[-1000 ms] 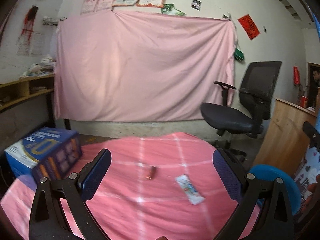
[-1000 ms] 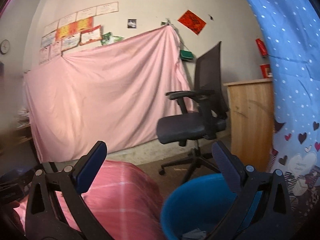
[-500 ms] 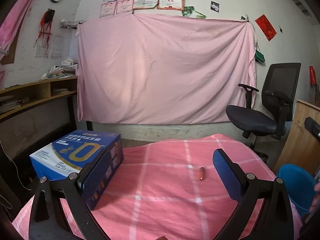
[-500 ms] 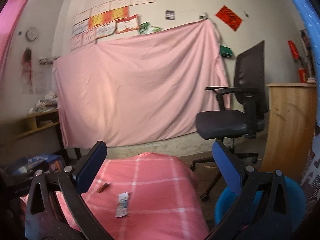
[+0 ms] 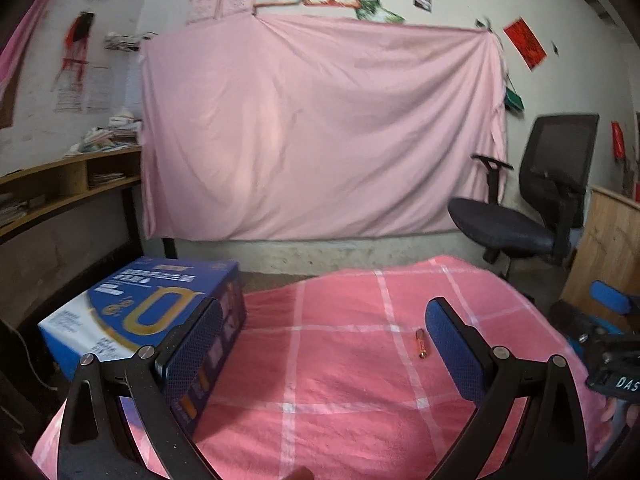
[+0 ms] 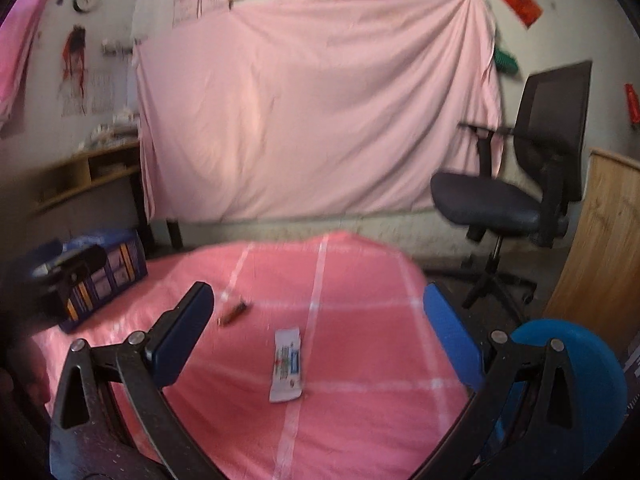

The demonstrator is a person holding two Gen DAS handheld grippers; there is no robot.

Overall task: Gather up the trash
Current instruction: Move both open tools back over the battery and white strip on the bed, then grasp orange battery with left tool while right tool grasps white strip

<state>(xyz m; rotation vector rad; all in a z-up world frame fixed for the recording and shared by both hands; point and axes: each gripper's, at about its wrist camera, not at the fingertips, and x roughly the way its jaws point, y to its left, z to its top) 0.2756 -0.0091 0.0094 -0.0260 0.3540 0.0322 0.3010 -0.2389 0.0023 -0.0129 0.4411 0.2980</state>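
Note:
A white snack wrapper (image 6: pixel 287 364) lies flat on the pink checked cloth (image 6: pixel 352 344), between the spread fingers of my right gripper (image 6: pixel 316 336), which is open and empty above it. A small orange-red cylinder (image 6: pixel 233 313) rests further left on the cloth; the left wrist view shows this cylinder (image 5: pixel 421 343) just inside the right finger of my left gripper (image 5: pixel 324 352). That gripper is open too and holds nothing. A blue bin (image 6: pixel 576 364) stands off the table's right edge.
A big blue printed box (image 5: pixel 148 316) occupies the table's left side, close to my left gripper's left finger. A black office chair (image 6: pixel 520 184) and a wooden cabinet (image 6: pixel 600 240) stand to the right. A pink sheet (image 5: pixel 320 132) covers the back wall.
Both views have swung left, from the chair and bin toward the table. The wrapper and cylinder now sit between the right gripper's fingers. Both grippers stayed open.

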